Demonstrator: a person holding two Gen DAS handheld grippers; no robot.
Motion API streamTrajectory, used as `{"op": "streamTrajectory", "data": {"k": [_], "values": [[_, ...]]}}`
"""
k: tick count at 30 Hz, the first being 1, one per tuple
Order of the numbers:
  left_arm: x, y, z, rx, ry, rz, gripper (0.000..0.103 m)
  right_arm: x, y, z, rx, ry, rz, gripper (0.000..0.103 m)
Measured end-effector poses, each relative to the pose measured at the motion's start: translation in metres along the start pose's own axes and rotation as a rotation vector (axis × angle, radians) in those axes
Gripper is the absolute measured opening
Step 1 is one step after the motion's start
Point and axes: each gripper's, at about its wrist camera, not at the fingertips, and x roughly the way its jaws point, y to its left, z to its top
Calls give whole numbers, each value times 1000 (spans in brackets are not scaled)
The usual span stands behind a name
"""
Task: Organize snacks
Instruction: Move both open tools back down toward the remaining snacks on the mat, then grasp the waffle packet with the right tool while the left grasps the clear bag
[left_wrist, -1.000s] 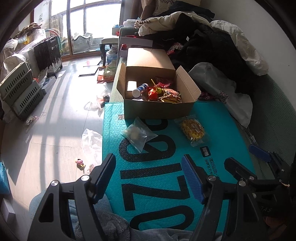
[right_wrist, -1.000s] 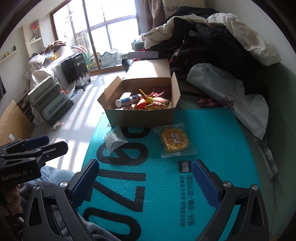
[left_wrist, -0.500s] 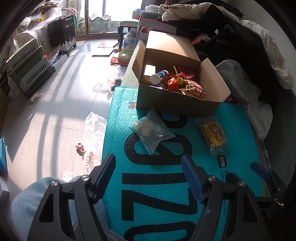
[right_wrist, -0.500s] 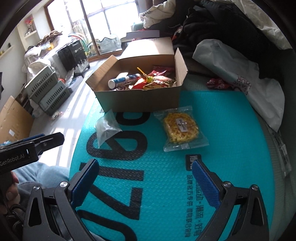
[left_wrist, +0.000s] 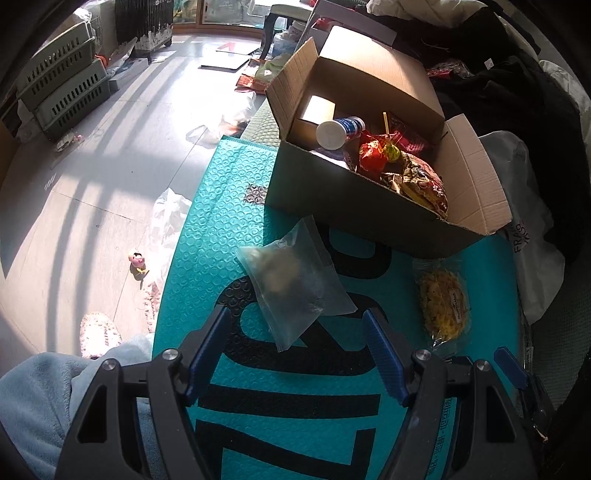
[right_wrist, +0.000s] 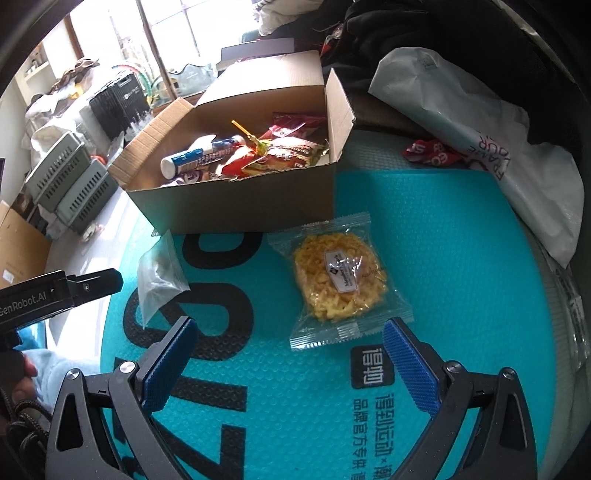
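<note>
2 handheld grippers hover low over a teal bubble mailer (right_wrist: 461, 236) printed with large black numerals, spread on a couch. At its far edge stands an open cardboard box (right_wrist: 236, 206) already holding snacks: a white-capped tube (left_wrist: 338, 133), red wrappers and a lollipop on a stick.

2 snacks lie outside the box, on the mailer, just in front of its near wall. The left one is a clear packet (left_wrist: 295, 284) with pale and dark contents, lying at an angle. The right one is a clear packet of a round yellow noodle cake (right_wrist: 341, 280) with a small white label.

The left gripper (left_wrist: 295, 328) has its 2 blue-padded fingers spread wide and holds nothing; the near corner of the clear packet lies between the fingertips. The right gripper (right_wrist: 290, 354) is likewise spread wide and empty, with the near edge of the noodle cake packet just ahead of its fingertips.

The step in hand appears to be the approach for picking up the 2 loose snacks, 1 per gripper. Neither packet is grasped yet.

The next move likely calls for lowering each gripper so its pads bracket a packet, then closing on it. The film is thin and slippery, so pinching a sealed edge may hold better than squeezing the brittle cake. Each packet then has to clear the box's near wall before release.
</note>
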Motion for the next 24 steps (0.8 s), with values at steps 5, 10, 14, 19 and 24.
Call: {"op": "streamTrajectory", "data": {"k": [5, 10, 14, 19, 24], "values": [[31, -3, 12, -31, 43, 5, 73, 21, -10, 11, 4, 16, -36, 102], [58, -4, 16, -55, 82, 37, 73, 39, -18, 20, -12, 25, -92, 102], [75, -4, 15, -62, 120, 47, 73, 50, -26, 24, -22, 27, -116, 102], [79, -15, 14, 14, 98, 100, 73, 65, -31, 26, -60, 64, -120, 102], [86, -22, 12, 89, 100, 178, 75, 81, -35, 23, -70, 105, -117, 102]]}}
